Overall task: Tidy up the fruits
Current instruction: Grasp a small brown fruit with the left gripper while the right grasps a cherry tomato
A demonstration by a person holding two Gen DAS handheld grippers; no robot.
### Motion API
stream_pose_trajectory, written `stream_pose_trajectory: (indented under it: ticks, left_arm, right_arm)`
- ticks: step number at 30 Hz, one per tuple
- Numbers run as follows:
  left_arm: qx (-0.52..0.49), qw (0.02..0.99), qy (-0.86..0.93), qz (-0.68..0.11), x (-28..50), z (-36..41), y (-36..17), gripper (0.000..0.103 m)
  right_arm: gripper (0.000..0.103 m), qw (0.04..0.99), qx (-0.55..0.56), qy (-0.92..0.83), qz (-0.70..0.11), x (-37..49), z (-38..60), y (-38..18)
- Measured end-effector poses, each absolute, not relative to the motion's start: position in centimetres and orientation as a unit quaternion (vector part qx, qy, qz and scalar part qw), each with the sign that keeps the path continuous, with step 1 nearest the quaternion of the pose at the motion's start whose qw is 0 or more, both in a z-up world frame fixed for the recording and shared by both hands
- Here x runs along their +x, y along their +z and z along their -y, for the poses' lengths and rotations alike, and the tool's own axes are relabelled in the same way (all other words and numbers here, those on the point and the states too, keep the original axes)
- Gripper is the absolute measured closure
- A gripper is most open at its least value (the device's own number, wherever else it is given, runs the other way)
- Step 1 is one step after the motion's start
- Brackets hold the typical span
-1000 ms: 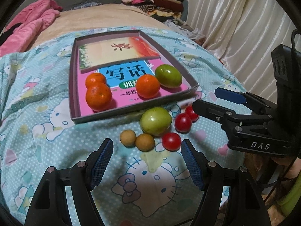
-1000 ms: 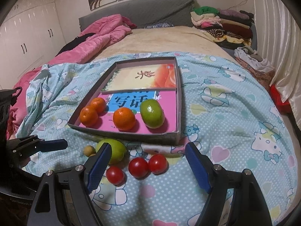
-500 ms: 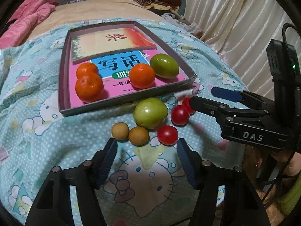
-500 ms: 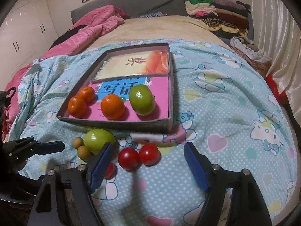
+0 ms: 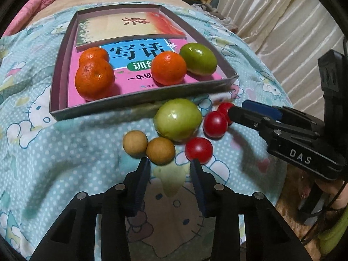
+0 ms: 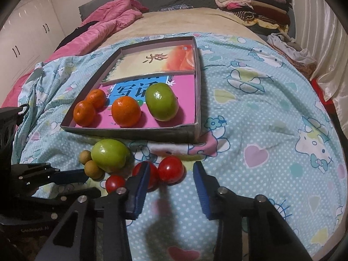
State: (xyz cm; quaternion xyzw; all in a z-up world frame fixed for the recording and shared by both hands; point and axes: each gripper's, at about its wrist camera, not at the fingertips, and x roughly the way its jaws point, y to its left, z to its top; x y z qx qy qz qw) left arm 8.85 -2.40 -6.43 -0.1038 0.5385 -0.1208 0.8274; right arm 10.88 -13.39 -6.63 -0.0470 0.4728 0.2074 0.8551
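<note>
A grey tray [image 5: 141, 102] [image 6: 134, 133] on the bed holds three oranges [image 5: 94, 80] [image 6: 126, 111] and a green fruit [image 5: 198, 58] [image 6: 161, 101]. In front of it lie another green fruit [image 5: 177, 119] [image 6: 109, 154], two brown longans [image 5: 160, 151] [image 6: 93, 169] and three red tomatoes [image 5: 215, 123] [image 6: 170, 169]. My left gripper [image 5: 170, 163] [image 6: 89, 182] is closing; one longan sits just ahead of its tips, nothing pinched. My right gripper [image 6: 171, 166] [image 5: 236, 109] is closing around the rightmost tomato, pads apart from it.
Two books line the tray floor [image 5: 130, 30]. The blue cartoon sheet [image 6: 261, 130] spreads to the right. A pink quilt [image 6: 113, 19] lies at the back left, folded clothes [image 6: 250, 4] at the back right, a curtain [image 5: 282, 21] along the right side.
Both grippers' jaws have narrowed a lot. The left gripper has sunk closer to the longans and front tomato. The right gripper has stayed over the tomatoes.
</note>
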Motion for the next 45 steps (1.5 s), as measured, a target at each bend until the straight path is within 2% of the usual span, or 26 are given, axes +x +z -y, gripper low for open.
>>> stream_pose_trajectory:
  ticks: [4, 6, 8, 20, 38, 45]
  left_arm:
    - [-0.100, 0.830, -0.117, -0.536, 9.6, 2.6, -6.7, 0.065]
    - [-0.097, 0.831, -0.115, -0.535, 10.0, 2.7, -6.8, 0.067]
    - [-0.095, 0.832, -0.114, -0.534, 10.4, 2.7, -6.9, 0.068]
    - [-0.083, 0.838, -0.113, -0.527, 11.3, 3.1, -7.1, 0.069]
    - [-0.076, 0.839, -0.114, -0.526, 11.9, 3.5, -7.5, 0.069]
    - [-0.081, 0.839, -0.118, -0.524, 11.5, 3.1, -7.3, 0.077]
  right_arm:
    - [0.067, 0.852, -0.053, 0.211, -0.476, 10.8, 13.2, -6.8]
    - [0.073, 0.850, -0.053, 0.211, -0.480, 10.9, 13.1, -7.0]
    - [0.074, 0.847, -0.048, 0.208, -0.486, 11.1, 13.3, -7.2]
    - [0.075, 0.828, -0.022, 0.227, -0.513, 12.4, 13.2, -8.4]
    - [0.075, 0.829, -0.028, 0.234, -0.507, 12.9, 12.7, -8.6]
    - [0.075, 0.834, -0.015, 0.248, -0.492, 12.6, 12.9, -7.8]
